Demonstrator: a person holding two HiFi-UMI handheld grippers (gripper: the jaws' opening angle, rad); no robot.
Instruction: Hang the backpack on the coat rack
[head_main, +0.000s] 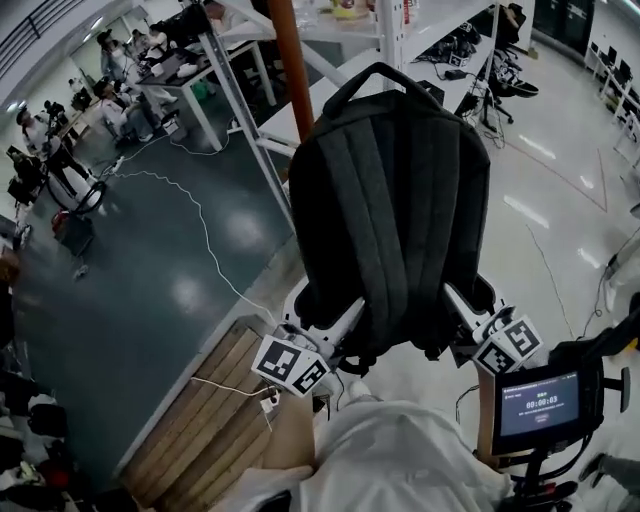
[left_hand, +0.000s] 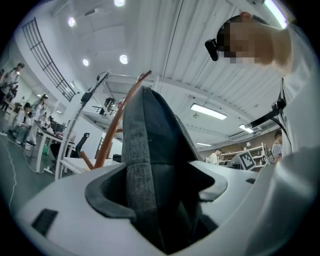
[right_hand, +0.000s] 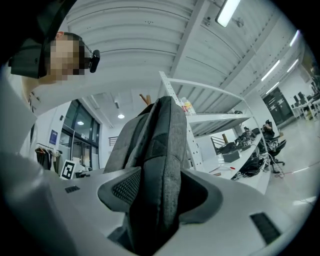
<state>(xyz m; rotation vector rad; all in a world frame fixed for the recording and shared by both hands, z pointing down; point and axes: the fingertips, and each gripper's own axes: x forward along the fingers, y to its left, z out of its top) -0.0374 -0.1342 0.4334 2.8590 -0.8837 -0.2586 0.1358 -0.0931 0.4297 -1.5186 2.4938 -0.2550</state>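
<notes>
Backpack (head_main: 390, 210) aloft and upright. Left tongs (head_main: 322, 335) and right tongs (head_main: 468, 318) each clamp a lower corner. Its top loop (head_main: 385, 75), high above the tongs, is near the rack pole (head_main: 290, 60) and apparently not hooked. Hanging and release remain.

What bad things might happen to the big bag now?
The backpack is held only near its bottom by the left gripper and right gripper, so it may flop sideways. Its top handle is beside the coat rack pole, apparently not yet hooked; letting go now would probably drop it.
</notes>
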